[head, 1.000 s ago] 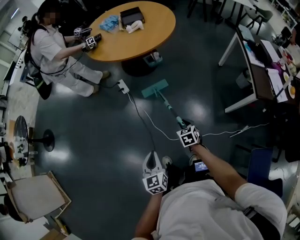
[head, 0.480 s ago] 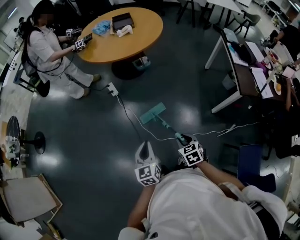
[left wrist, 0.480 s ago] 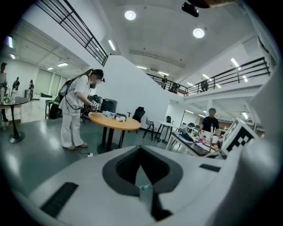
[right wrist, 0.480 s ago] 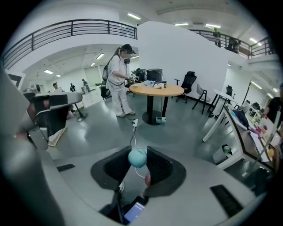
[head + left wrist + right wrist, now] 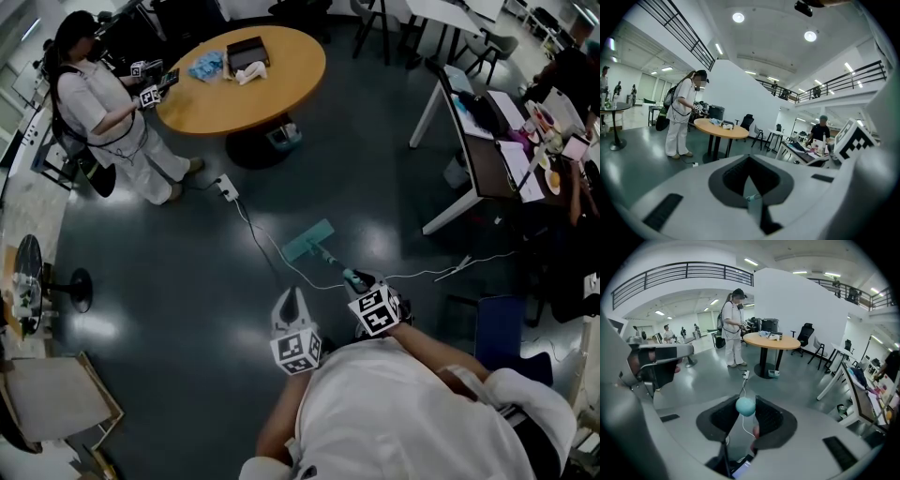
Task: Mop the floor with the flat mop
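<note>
The flat mop's teal head (image 5: 308, 240) lies on the dark floor just ahead of me. Its handle (image 5: 336, 263) slants back to my right gripper (image 5: 360, 283). In the right gripper view the handle's round teal end (image 5: 746, 406) sits between the jaws of the right gripper (image 5: 746, 409), which is shut on it. My left gripper (image 5: 291, 300) hovers beside it on the left, apart from the handle, pointing forward. Its jaws meet at the tips in the left gripper view, where the left gripper (image 5: 750, 171) holds nothing.
A white cable (image 5: 261, 242) runs from a power strip (image 5: 226, 188) across the floor past the mop head. A person (image 5: 94, 112) stands at a round wooden table (image 5: 300, 80). A desk (image 5: 473, 150) is at the right and a fan stand (image 5: 70, 281) at the left.
The mop head has slid back toward me as my right gripper drew in. The person at the round table has risen from sitting to standing.
</note>
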`<state>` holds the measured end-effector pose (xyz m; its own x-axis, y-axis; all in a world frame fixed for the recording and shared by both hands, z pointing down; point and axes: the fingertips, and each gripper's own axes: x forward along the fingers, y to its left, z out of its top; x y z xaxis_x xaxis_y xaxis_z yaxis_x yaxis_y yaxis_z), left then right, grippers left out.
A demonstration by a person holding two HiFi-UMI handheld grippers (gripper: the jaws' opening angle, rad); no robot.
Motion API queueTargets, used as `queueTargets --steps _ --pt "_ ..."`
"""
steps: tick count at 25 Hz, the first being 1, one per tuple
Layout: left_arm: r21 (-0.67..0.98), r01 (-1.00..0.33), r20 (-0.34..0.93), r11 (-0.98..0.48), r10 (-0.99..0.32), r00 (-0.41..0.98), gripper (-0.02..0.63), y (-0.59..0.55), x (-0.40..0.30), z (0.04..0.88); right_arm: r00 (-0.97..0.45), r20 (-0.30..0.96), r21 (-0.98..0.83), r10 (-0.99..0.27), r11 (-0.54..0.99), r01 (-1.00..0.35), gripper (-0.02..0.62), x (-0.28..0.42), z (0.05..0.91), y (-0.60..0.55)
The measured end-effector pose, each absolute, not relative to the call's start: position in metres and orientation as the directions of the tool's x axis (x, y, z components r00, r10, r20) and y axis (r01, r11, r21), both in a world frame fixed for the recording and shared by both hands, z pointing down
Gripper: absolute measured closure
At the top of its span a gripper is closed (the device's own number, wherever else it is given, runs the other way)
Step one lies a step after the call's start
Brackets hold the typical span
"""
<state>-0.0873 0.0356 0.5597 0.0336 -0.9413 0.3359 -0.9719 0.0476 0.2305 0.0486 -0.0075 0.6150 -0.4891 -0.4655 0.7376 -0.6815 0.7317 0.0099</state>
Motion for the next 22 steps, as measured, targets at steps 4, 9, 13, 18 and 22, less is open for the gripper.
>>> queueTargets --steps 4,9,13,18,22 --pt "0.228 -0.973 0.338 0.043 -0.940 0.038 0.601 0.037 -0.087 0.561 -0.496 0.733 0.009 -0.465 0.737 -0.676 0.483 0.045 0.616 -0.005" --pt "0.226 -0.974 0.338 0.035 -0.940 0.045 0.601 0.040 -0.086 0.562 -0.500 0.728 0.011 -0.469 0.737 -0.676 0.483 0.043 0.617 -0.002" --pt "0.224 -0.974 0.340 0.027 -0.939 0.053 0.601 0.042 -0.086 0.562 -0.499 0.727 0.009 -0.471 0.733 -0.680 0.483 0.043 0.618 0.001" --pt "0.223 -0.975 0.342 0.019 -0.938 0.060 0.601 0.044 -0.083 0.564 -0.499 0.728 0.009 -0.471 0.734 -0.679 0.483 0.045 0.620 0.004" --pt "0.221 -0.975 0.345 0.017 -0.937 0.062 0.601 0.046 -0.079 0.564 -0.502 0.726 0.010 -0.471 0.736 -0.677 0.483 0.048 0.621 0.007"
